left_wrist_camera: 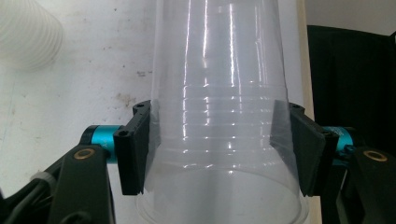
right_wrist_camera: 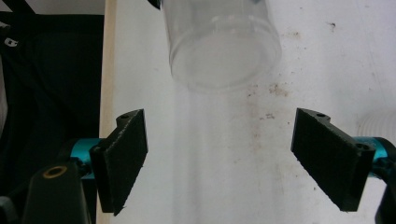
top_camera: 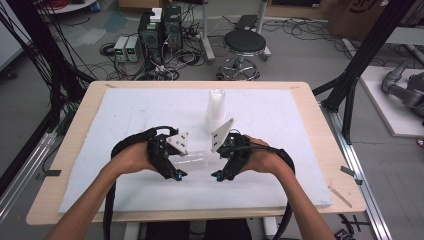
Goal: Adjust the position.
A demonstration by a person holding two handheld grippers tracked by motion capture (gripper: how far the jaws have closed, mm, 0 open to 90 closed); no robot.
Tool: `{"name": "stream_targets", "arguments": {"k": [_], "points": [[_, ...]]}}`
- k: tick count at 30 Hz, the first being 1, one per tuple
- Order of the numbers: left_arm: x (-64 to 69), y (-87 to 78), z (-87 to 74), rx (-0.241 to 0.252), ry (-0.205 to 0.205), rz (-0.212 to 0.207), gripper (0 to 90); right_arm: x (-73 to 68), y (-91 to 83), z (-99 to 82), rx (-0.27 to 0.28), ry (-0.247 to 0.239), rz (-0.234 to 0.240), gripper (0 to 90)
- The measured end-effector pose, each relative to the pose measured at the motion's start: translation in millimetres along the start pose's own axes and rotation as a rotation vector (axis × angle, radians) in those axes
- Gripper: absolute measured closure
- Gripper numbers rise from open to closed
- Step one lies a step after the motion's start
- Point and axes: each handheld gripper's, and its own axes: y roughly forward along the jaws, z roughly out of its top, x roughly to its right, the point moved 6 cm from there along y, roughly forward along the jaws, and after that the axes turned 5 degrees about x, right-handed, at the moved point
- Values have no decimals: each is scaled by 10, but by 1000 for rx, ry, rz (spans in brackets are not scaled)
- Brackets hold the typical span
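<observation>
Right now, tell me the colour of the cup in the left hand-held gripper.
Clear, colourless plastic cup; best in the left gripper view.

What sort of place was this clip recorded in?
Most likely a robotics lab or workshop. A white foam sheet covers the wooden table, computer towers and tangled cables sit on the concrete floor near a round stool, and black aluminium framing stands around the table.
</observation>
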Motion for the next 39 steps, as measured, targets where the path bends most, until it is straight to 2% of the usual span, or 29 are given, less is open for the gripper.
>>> {"name": "stream_targets", "arguments": {"k": [3, 6, 14, 17, 19, 24, 29, 30, 31, 32, 33, 36, 39], "points": [[5, 28, 46, 11, 2, -1, 333, -6, 37, 39, 2, -2, 6, 191], [8, 36, 64, 11, 1, -10, 334, -13, 65, 84, 9, -11, 18, 240], [6, 71, 86, 14, 1, -13, 333, -20, 70, 157, 39, -11, 26, 252], [5, 76, 90, 16, 1, -16, 334, -17, 77, 169, 42, -12, 31, 293], [7, 78, 89, 17, 3, -21, 334, -14, 80, 175, 32, -24, 25, 411], [10, 95, 77, 32, -4, -27, 332, -4, 75, 167, 32, -17, 38, 426], [-8, 123, 59, 27, 0, -7, 271, 7, 86, 164, 25, -15, 30, 429], [-27, 130, 47, 27, 8, 18, 239, 11, 88, 162, 23, -13, 29, 429], [-27, 130, 47, 27, 8, 18, 191, 15, 88, 158, 21, -10, 26, 429], [-43, 126, 43, 34, 0, 22, 191, 15, 88, 158, 21, -10, 26, 429], [-69, 104, 34, 57, -12, 28, 139, 22, 85, 149, 15, -5, 20, 429], [-81, 93, 29, 87, -14, 37, 138, 31, 82, 138, 14, 2, 20, 430], [-77, 76, 18, 116, -21, 27, 138, 44, 77, 132, 15, 13, 14, 430]]}}
